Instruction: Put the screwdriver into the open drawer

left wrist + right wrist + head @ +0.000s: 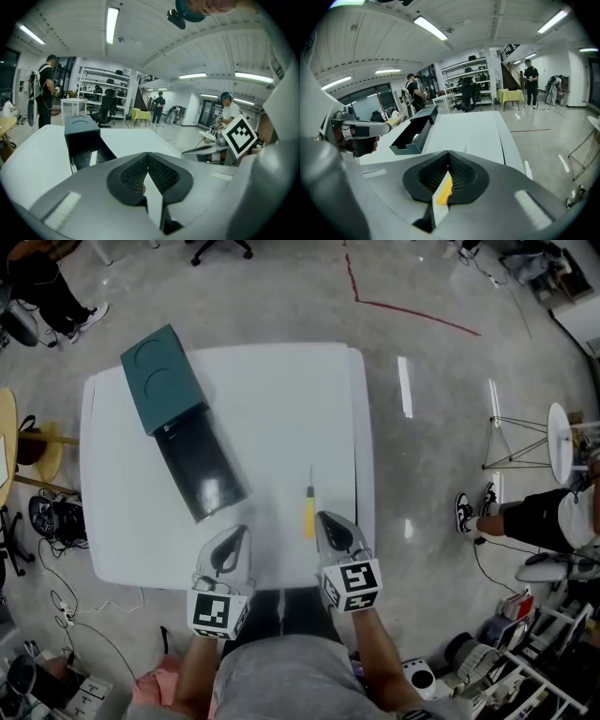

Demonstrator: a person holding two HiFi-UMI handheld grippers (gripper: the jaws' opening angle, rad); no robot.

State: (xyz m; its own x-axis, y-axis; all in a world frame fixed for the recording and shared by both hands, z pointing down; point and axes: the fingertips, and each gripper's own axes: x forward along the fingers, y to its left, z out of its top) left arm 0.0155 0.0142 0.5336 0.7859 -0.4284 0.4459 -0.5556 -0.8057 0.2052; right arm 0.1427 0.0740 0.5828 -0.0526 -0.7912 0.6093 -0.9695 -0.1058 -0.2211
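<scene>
A screwdriver (308, 512) with a yellow handle and thin metal shaft lies on the white table (281, 399), near its front right edge. A dark green cabinet (164, 378) stands at the table's back left, its dark drawer (200, 468) pulled open toward me. My right gripper (324, 517) hovers just right of the handle, jaws shut and empty. In the right gripper view the handle (444, 191) shows below the closed tips (449, 154). My left gripper (241, 532) hangs left of the screwdriver, shut with nothing in it (147, 157). The drawer (86, 150) sits ahead of it to the left.
The table's front edge is right under both grippers. A person's legs (525, 517) and a small round stand (560, 442) are on the floor to the right. Cables and a round yellow table (7, 442) lie at the left. Several people stand in the room beyond.
</scene>
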